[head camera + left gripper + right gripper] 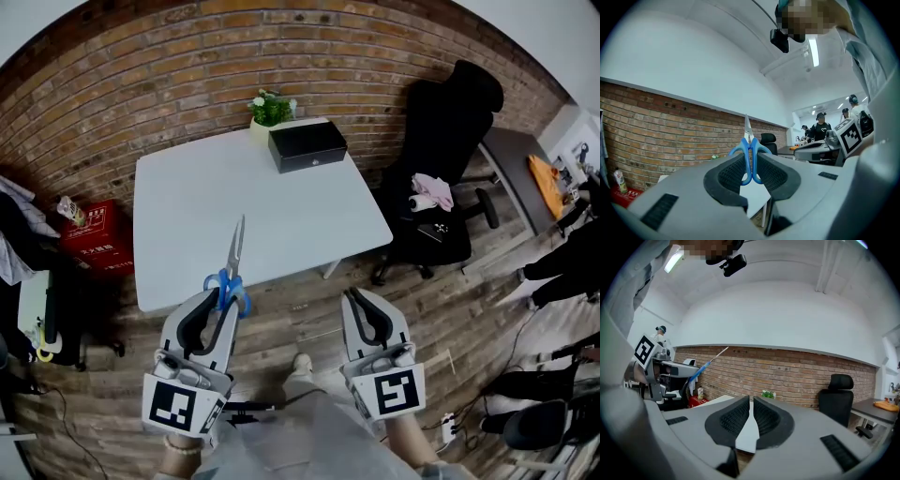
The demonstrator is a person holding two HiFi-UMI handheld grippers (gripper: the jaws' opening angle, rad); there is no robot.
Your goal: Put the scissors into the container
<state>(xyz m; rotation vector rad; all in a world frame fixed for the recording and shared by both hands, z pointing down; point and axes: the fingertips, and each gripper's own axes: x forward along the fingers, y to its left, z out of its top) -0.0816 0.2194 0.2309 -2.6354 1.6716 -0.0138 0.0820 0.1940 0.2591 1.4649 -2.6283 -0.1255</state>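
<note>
My left gripper [221, 300] is shut on the blue handles of the scissors [232, 266], whose blades point up and away toward the white table [187, 202]. In the left gripper view the scissors [750, 152] stand upright between the jaws of the left gripper [751, 168]. The black box container [307, 144] sits at the table's far edge, lid closed as far as I can see. My right gripper [354, 305] hangs beside the left one, over the floor, shut on nothing. The right gripper view shows the right gripper [751, 414] with its jaws nearly touching, and the scissors [705, 364] off to the left.
A small potted plant [270, 110] stands behind the container by the brick wall. A black office chair [441, 178] with pink cloth on it is right of the table. A red box [96, 236] sits on the floor at left. People stand far right.
</note>
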